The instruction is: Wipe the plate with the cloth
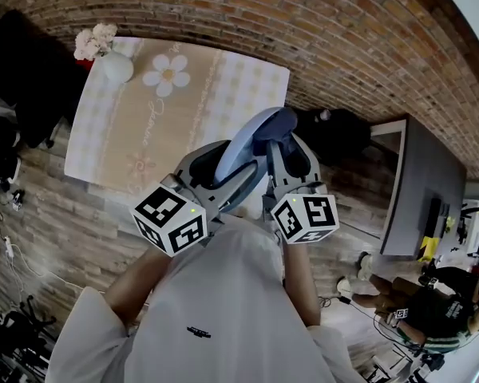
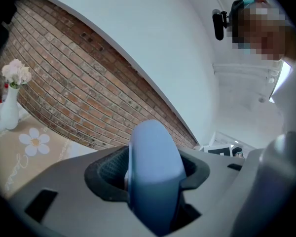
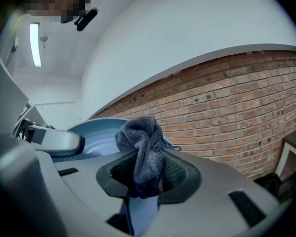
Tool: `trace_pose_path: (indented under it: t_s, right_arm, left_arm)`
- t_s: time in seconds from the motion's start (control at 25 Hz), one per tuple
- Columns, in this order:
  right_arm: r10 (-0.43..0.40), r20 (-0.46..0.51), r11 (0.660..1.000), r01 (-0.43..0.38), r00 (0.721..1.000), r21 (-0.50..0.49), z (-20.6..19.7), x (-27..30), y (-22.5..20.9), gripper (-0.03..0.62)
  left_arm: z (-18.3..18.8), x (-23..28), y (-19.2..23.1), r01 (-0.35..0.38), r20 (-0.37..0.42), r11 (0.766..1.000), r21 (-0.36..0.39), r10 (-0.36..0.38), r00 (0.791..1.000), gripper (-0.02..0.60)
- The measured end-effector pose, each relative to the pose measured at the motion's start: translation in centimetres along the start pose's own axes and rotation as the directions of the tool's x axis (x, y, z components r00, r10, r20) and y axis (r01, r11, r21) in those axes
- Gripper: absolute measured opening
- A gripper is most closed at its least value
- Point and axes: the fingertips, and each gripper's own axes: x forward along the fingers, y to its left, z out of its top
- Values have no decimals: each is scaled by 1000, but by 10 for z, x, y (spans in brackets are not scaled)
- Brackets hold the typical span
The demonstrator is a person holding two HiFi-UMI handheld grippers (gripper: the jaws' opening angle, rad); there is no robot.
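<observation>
A pale blue plate point(image 1: 243, 154) is held up in the air on edge, close to the person's chest. My left gripper point(image 1: 215, 178) is shut on the plate's rim; in the left gripper view the plate point(image 2: 153, 177) stands edge-on between the jaws. My right gripper point(image 1: 279, 154) is shut on a bunched dark grey-blue cloth point(image 3: 143, 147), which sticks out of the jaws beside the plate's face point(image 3: 96, 137). I cannot tell whether the cloth touches the plate. In the head view the cloth point(image 1: 281, 120) shows as a dark lump at the plate's upper right edge.
Below lies a table point(image 1: 128, 134) with a checked beige flower-print cloth, carrying a white vase point(image 1: 116, 66) of pale flowers at its far left. A brick wall runs behind. A dark cabinet point(image 1: 419, 190) stands at right, and another person point(image 1: 431, 309) sits at lower right.
</observation>
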Motion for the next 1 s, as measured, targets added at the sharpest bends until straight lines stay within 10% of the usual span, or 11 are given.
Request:
trace_pose_path:
  t_s: [1.0]
  right_arm:
    - [-108,-101,994,109,989,-4,-36,37,-49,121]
  left_arm:
    - [34,9,14,46,71,998,-33,-44,996,242]
